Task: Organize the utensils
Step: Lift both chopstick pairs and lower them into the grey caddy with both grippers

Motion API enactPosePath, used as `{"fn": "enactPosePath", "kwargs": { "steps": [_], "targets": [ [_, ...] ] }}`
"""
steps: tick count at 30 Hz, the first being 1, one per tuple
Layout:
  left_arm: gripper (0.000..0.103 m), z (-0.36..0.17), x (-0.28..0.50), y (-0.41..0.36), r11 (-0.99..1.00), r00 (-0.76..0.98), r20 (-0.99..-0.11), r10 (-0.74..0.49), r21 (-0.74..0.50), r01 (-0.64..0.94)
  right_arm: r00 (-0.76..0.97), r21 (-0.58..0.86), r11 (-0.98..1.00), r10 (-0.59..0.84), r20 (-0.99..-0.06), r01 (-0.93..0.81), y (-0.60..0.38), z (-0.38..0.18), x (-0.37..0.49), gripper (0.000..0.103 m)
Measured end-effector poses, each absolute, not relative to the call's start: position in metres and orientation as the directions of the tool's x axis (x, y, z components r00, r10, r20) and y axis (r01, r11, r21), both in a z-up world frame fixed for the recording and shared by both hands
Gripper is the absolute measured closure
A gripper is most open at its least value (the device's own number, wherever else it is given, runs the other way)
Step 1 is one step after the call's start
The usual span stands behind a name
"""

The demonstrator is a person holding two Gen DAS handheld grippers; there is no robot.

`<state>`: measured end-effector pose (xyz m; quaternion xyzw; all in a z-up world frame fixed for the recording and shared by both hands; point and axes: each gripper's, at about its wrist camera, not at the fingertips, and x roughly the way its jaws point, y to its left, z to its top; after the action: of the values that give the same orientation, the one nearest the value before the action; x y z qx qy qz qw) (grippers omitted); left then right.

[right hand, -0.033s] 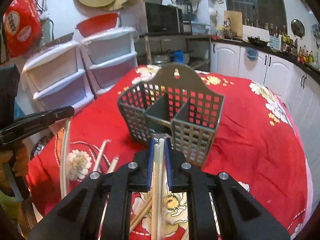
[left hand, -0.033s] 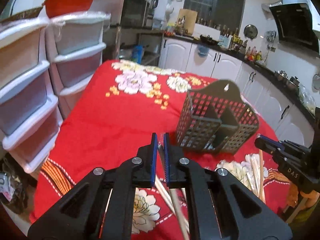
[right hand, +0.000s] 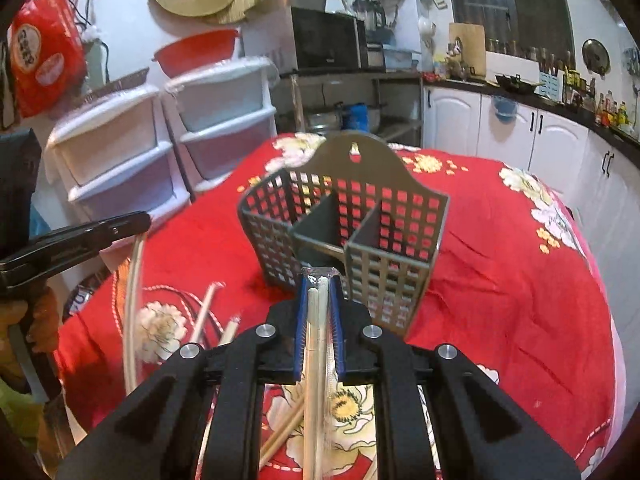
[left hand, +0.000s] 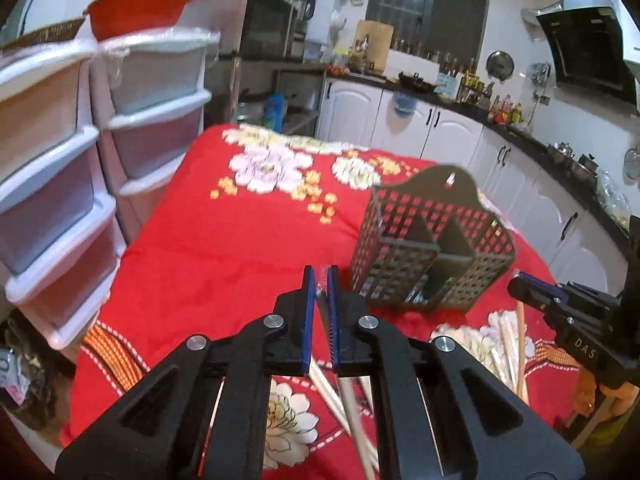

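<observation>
A grey perforated utensil caddy (left hand: 400,268) with three compartments stands upright on the red floral tablecloth (left hand: 240,248). My left gripper (left hand: 319,276) is shut on a thin chopstick in a clear wrapper (left hand: 348,396), just left of the caddy and nearer than it. My right gripper (right hand: 319,280) is shut on a wrapped pair of pale chopsticks (right hand: 314,344), whose tip is right at the front wall of the caddy (right hand: 400,280). Several loose chopsticks (right hand: 204,312) lie on the cloth in front of the caddy. Each gripper shows at the edge of the other's view.
White plastic drawer units (left hand: 52,184) stand close along the table's left side, with a red basin (left hand: 136,8) on top. White kitchen cabinets (left hand: 452,132) and a crowded counter run behind and to the right. The tablecloth's far half (right hand: 500,264) holds nothing but its flower print.
</observation>
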<state>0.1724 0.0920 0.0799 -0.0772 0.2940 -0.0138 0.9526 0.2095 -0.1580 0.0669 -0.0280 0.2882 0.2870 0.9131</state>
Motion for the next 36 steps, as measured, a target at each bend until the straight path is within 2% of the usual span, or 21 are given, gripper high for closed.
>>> {"fn": "enactPosePath", "kwargs": {
  "steps": [27,36],
  "targets": [
    [0.102,0.147,0.198,0.033,0.989,0.888,-0.438,-0.144,-0.100,0.111,0.770,0.139,0.840,0.538,-0.343,-0.524,-0.194,0.143,0.210,0.093],
    [0.103,0.178,0.219,0.022,0.988,0.912,-0.381,-0.152,-0.090,0.127,0.814,0.140,0.851,0.526,-0.246,-0.507,-0.206,0.184,0.226,0.093]
  ]
}}
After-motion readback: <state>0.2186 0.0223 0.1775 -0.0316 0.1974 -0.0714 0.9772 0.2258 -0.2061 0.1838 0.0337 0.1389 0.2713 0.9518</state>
